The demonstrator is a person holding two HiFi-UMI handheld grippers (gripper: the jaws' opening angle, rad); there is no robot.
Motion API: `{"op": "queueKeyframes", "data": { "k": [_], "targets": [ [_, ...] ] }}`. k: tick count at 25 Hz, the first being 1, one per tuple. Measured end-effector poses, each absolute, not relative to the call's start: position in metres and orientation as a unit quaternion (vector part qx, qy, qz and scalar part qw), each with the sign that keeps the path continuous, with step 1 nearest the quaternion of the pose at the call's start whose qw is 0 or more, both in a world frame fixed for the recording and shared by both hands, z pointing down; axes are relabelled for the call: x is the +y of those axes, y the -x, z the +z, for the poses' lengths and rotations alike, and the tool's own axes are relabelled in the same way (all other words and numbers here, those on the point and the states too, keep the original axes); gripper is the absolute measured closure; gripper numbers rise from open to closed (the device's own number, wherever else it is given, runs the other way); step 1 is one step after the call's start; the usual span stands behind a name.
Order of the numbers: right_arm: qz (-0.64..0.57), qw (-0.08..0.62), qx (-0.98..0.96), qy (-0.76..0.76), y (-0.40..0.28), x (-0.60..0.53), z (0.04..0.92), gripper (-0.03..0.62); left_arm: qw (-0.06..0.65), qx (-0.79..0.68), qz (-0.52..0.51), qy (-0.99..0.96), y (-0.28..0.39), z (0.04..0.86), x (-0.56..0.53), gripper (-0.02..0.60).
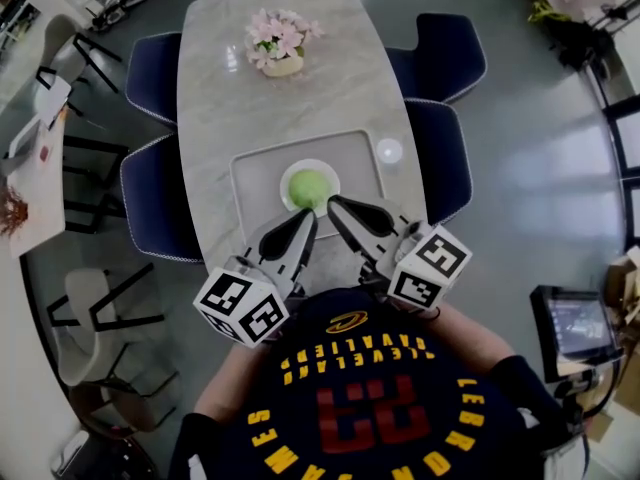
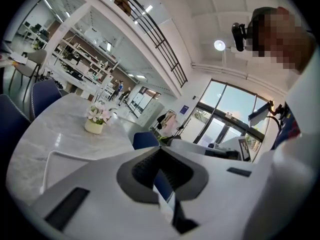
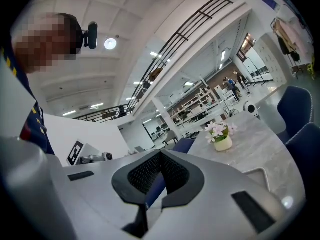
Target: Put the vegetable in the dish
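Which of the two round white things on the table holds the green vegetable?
The larger dish, mid-tray, holds the vegetable; the smaller one by the tray's right edge shows no green.

It's bright in here, evenly so. A round lamp [image 2: 219, 45] glows on the ceiling, and daylight comes through the windows [image 2: 220, 114]. The floor [image 1: 545, 163] shows pale glare patches. The table [image 1: 300, 98] has a soft sheen, and shadows are faint. Every view bulges, with dark corners. Close up, the left gripper [image 2: 159, 150] and right gripper [image 3: 160, 154] look soft.
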State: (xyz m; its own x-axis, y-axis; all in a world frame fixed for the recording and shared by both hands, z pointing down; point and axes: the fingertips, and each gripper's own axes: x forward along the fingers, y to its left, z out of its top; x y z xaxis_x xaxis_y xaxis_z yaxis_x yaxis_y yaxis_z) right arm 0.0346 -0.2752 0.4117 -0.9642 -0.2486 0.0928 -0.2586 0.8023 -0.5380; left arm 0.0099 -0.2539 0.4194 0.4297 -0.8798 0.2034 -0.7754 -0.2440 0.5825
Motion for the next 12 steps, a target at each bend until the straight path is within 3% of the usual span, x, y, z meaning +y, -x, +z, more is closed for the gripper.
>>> {"op": "queueKeyframes", "data": {
  "k": [12],
  "targets": [
    [0.292, 0.014, -0.946, -0.136, -0.0374, -0.2768, 0.4205, 0.589, 0.326, -0.532, -0.080, -0.777, -0.0090, 0.4286, -0.2544, 0.581]
  ]
}}
